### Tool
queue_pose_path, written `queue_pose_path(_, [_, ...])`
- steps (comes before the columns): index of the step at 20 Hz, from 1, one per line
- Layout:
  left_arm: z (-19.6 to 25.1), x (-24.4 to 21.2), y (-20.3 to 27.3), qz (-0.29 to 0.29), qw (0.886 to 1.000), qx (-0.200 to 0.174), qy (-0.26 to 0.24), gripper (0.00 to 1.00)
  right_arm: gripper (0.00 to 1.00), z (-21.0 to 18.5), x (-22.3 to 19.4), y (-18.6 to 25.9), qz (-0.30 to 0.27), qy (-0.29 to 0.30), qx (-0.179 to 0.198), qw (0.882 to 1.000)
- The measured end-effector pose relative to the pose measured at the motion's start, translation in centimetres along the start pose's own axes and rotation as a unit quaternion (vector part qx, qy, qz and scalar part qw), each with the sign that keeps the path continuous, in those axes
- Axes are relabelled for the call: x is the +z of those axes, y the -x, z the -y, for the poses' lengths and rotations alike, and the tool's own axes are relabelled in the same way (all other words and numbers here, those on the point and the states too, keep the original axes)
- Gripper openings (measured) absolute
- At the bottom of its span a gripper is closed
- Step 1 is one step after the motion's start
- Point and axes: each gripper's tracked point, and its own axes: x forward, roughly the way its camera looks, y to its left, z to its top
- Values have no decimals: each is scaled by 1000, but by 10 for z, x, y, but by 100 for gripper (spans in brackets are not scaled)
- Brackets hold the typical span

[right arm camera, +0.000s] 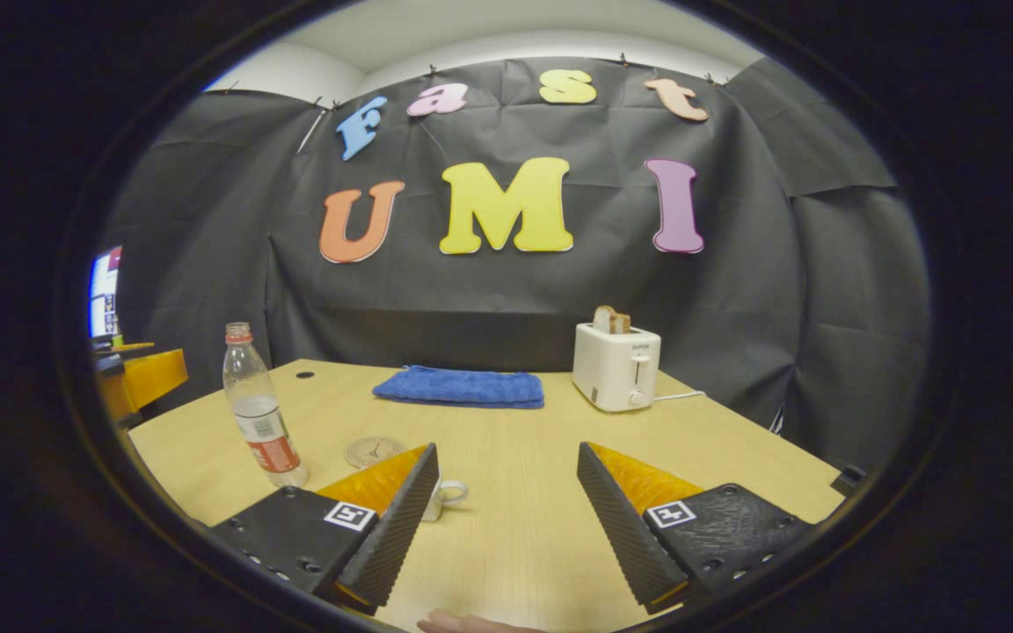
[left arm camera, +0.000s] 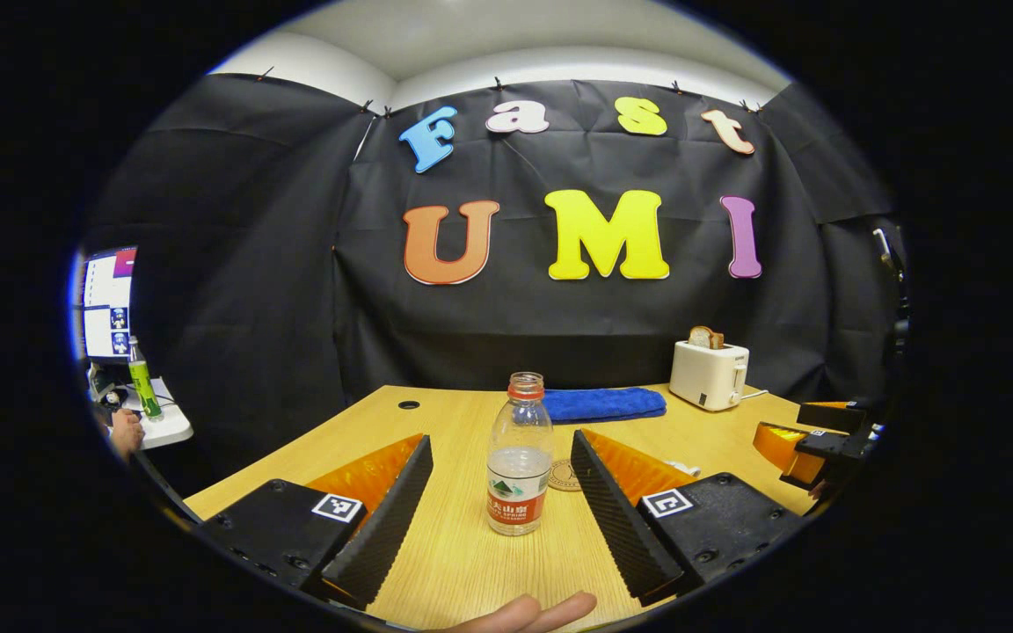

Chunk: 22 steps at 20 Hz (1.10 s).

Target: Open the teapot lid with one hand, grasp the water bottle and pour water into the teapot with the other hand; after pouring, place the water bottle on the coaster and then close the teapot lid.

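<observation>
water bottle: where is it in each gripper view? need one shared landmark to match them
Left gripper view: the water bottle stands at centre, on the table between that gripper's open fingers, cap off.
Right gripper view: the water bottle stands at left, on the table's near-left part, left of that gripper's fingers.
Shared landmark: the round coaster lies just right of the bottle in both.

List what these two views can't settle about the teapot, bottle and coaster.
- Teapot: right gripper view, mostly behind the right gripper's finger; lid state hidden.
- Water bottle: cap on or off, too small to tell.
- Coaster: left gripper view, partly behind the bottle.
</observation>
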Motion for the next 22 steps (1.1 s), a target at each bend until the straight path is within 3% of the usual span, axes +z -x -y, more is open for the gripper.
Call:
queue_pose_path(15, [-33, -19, -13, -26, 999, 33, 10, 99, 92, -74, -27, -58, -12, 23, 51, 998])
queue_pose_path(20, [-41, -22, -14, -28, 999, 42, 5, 99, 78, -90, -45, -78, -38, 29, 53, 997])
queue_pose_path(21, [-41, -22, -16, -28, 999, 40, 6, 99, 74, -95, -50, -80, -46, 22, 62, 997])
queue_pose_path(22, [-41, -24, -16, -32, 999, 37, 8, 99, 63, -98, -54, -81, -54, 16, 67, 996])
